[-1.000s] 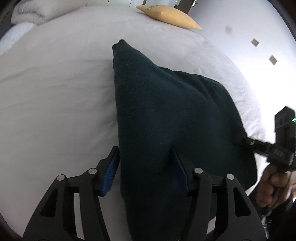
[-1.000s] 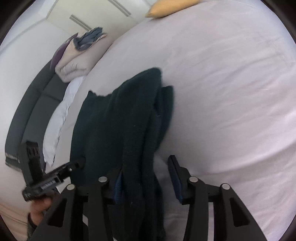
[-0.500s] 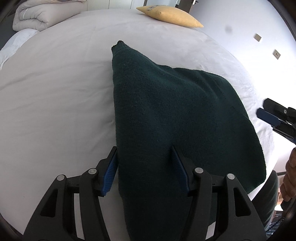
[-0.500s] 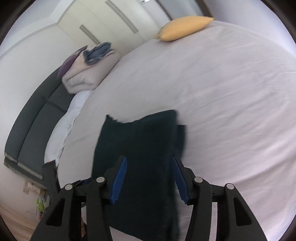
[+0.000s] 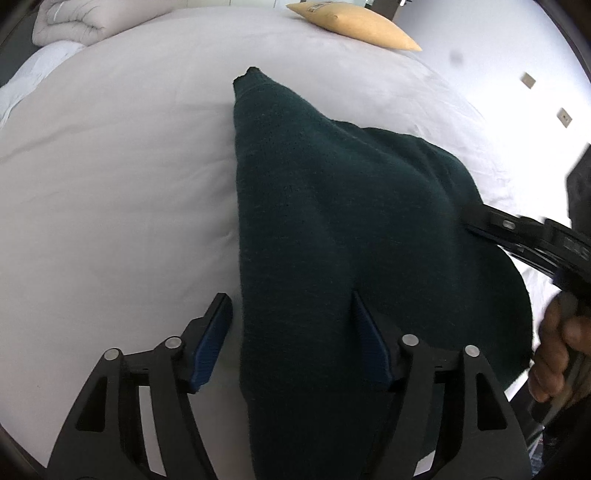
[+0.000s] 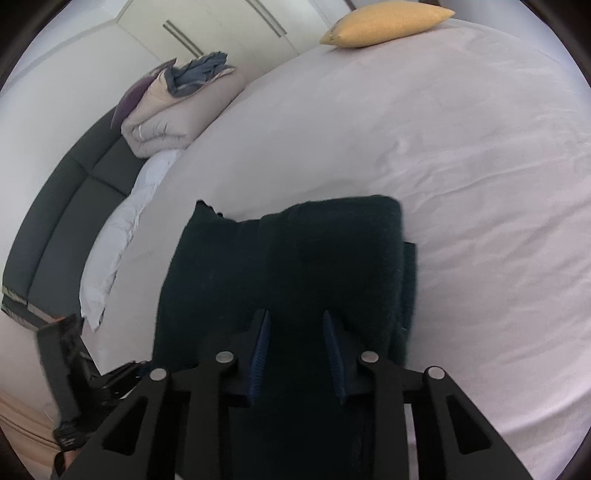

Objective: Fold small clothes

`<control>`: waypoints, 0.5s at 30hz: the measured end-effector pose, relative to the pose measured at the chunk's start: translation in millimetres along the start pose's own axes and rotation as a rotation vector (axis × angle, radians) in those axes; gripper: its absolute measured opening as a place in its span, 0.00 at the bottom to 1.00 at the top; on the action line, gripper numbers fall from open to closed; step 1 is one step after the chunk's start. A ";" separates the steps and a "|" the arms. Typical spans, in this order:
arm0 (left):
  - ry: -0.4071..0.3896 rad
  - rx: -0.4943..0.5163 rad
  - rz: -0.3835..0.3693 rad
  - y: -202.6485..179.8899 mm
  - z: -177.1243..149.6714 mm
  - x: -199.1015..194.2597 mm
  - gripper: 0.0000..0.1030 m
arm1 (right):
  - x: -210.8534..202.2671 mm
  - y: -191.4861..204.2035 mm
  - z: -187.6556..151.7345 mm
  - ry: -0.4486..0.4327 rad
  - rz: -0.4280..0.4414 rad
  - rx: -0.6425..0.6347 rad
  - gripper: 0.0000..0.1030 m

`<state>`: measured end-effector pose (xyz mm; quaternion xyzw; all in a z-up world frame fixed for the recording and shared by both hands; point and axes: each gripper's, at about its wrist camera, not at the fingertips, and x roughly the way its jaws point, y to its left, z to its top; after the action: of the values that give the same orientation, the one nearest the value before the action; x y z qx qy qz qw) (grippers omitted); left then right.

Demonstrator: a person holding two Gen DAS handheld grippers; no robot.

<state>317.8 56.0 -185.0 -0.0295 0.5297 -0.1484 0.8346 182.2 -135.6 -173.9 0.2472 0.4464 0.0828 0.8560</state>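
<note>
A dark green knit garment (image 5: 332, 229) lies folded lengthwise on the white bed (image 5: 110, 184). My left gripper (image 5: 290, 306) straddles its near end and its jaws are opening. The left pad stands clear of the garment's left edge, and the right pad lies against the fabric. In the right wrist view the garment (image 6: 295, 258) runs away from my right gripper (image 6: 295, 321). Those jaws are closing with fabric between them, and the blue pad faces still show. From the left wrist view the right gripper (image 5: 476, 221) reaches in at the garment's right edge, held by a hand (image 5: 557, 350).
A yellow pillow (image 6: 388, 22) lies at the bed's far end. A folded beige duvet (image 6: 177, 110) with dark cloth on top sits against a dark upholstered panel (image 6: 66, 214). The bed's edge drops off just right of the garment (image 5: 535, 258).
The right gripper let the garment go, drew back, then returned to its right edge with narrower jaws. The left jaws have widened. The garment has settled flatter on the bed.
</note>
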 end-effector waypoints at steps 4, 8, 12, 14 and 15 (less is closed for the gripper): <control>-0.007 0.011 0.043 -7.8 -0.6 -2.4 0.66 | -39.0 7.7 -22.6 -0.034 0.014 -0.032 0.34; -0.015 0.015 0.068 -13.1 -0.8 -2.9 0.66 | -43.0 9.2 -59.3 0.022 0.023 -0.083 0.34; -0.030 0.032 0.099 -19.6 -3.3 -4.4 0.66 | -37.8 -17.9 -79.8 0.022 0.055 -0.037 0.14; -0.037 0.037 0.113 -22.6 -3.5 -5.3 0.66 | -40.5 -24.4 -82.8 0.015 0.047 -0.049 0.06; -0.038 0.032 0.113 -23.3 -3.5 -6.3 0.66 | -42.0 -27.0 -84.0 0.013 0.040 -0.048 0.02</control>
<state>307.2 36.0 -176.2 0.0109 0.5120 -0.1090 0.8520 87.8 -144.8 -197.2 0.2350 0.4449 0.1122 0.8569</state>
